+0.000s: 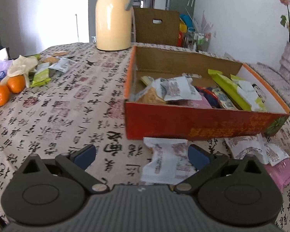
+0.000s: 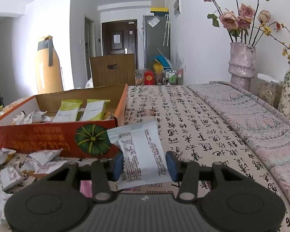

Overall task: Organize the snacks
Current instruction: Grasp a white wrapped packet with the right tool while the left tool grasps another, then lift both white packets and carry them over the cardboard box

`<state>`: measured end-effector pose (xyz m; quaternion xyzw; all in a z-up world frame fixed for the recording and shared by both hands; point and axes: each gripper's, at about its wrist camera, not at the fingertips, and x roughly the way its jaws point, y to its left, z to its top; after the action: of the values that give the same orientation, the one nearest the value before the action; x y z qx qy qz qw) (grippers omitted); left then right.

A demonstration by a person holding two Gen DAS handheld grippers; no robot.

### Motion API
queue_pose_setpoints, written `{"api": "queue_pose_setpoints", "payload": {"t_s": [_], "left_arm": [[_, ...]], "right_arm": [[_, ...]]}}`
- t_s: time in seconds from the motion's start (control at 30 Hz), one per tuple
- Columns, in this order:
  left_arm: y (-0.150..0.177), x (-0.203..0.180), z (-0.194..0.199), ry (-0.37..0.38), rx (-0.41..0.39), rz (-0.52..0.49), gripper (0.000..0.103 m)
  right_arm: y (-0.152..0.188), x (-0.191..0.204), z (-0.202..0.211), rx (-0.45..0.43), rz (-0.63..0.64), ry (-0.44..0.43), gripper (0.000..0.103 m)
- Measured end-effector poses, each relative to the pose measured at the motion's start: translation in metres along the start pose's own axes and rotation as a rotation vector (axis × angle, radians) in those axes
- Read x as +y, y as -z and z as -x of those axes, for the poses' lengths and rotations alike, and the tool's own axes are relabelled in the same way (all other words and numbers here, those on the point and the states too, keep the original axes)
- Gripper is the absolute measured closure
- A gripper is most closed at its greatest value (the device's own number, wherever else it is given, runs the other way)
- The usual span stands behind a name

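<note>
An orange cardboard box with several snack packets inside stands on the calligraphy tablecloth. My left gripper hangs open just before its near wall, with a white snack packet lying on the cloth by its right pad. In the right wrist view the same box is at the left. My right gripper is shut on a white snack packet, held upright off the cloth in front of the box's corner. More white packets lie loose before the box.
A cream thermos jug stands behind the box. Oranges and more packets lie at the far left. A pink packet lies at the right. A folded quilt and flower vases line the right side.
</note>
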<state>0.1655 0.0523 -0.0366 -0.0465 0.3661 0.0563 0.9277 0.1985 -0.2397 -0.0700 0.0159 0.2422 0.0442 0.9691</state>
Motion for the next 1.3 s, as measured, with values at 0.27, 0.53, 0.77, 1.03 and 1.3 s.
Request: {"api": "queue_pose_setpoints", "payload": {"t_s": [0.27, 0.53, 0.77, 1.03, 1.3], "left_arm": [[0.004, -0.021, -0.016, -0.031, 0.068, -0.029, 0.019], [0.006, -0.027, -0.018, -0.014, 0.078, -0.043, 0.053], [0.008, -0.024, -0.011, -0.018, 0.047, -0.037, 0.054], [0.007, -0.017, 0.016, 0.007, -0.022, -0.027, 0.054], [-0.006, -0.017, 0.040, 0.033, -0.110, -0.021, 0.054]], "right_arm": [[0.001, -0.003, 0.004, -0.024, -0.017, -0.020, 0.057], [0.001, -0.003, 0.006, -0.031, -0.018, -0.029, 0.057], [0.001, -0.004, 0.006, -0.030, -0.017, -0.028, 0.057], [0.002, 0.005, 0.007, -0.037, 0.025, -0.035, 0.057], [-0.007, 0.020, 0.020, -0.069, 0.021, -0.076, 0.057]]}}
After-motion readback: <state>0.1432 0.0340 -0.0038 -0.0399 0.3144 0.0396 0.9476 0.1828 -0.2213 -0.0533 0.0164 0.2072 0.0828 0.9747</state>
